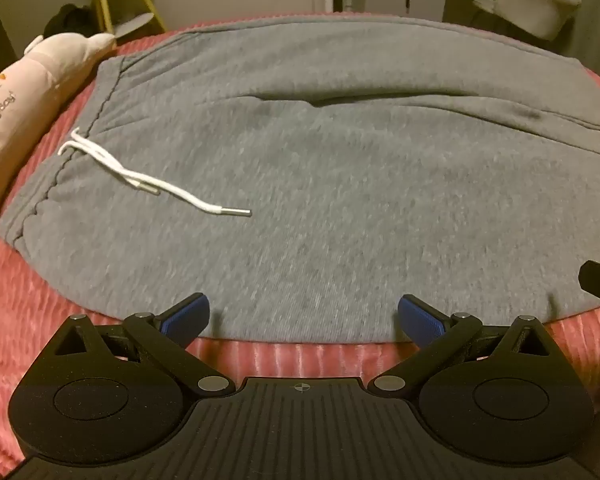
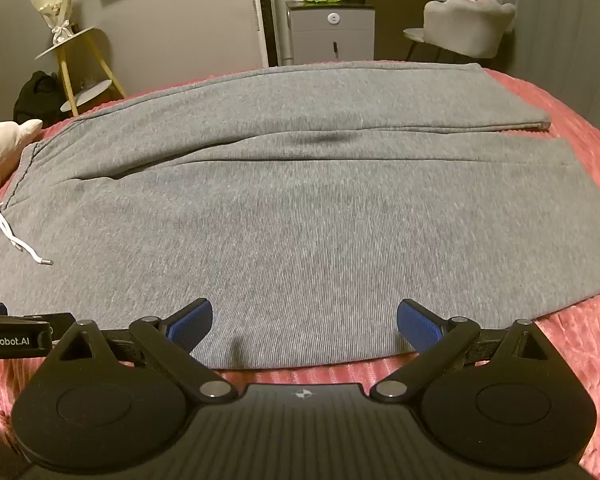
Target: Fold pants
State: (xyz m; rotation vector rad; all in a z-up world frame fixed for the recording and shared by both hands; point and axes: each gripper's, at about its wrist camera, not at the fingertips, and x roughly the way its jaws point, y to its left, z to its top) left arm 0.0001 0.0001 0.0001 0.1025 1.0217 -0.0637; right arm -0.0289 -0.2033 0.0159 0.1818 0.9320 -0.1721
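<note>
Grey sweatpants lie flat on a pink ribbed bedspread, waistband at the left, both legs running to the right. They also fill the right wrist view. A white drawstring lies on the fabric near the waistband and also shows in the right wrist view. My left gripper is open and empty over the near edge of the pants. My right gripper is open and empty over the same near edge, further toward the legs. The left gripper's body shows at the right view's left edge.
A pink plush pillow lies at the left by the waistband. Beyond the bed stand a yellow-legged side table, a grey cabinet and a grey chair. The leg cuffs end near the bed's right side.
</note>
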